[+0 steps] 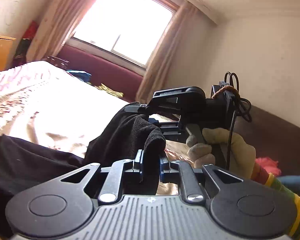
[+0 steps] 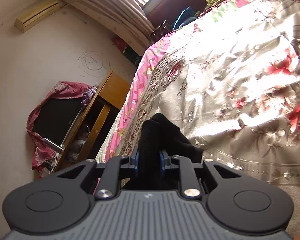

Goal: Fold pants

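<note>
The left hand-held gripper (image 1: 151,161) was clenched on a bunched fold of the black pants (image 1: 128,132) at lower centre, while the right hand-held gripper (image 2: 150,160) gripped the same dark cloth — the rest trailed onto the floral bed (image 2: 240,70) behind.

I see the pants (image 1: 122,134), black and fleecy, bunched into a thick fold and lifted above the bed (image 1: 50,104); their remaining cloth trails down onto the bed's floral cover, near its edge in the right wrist view.
</note>
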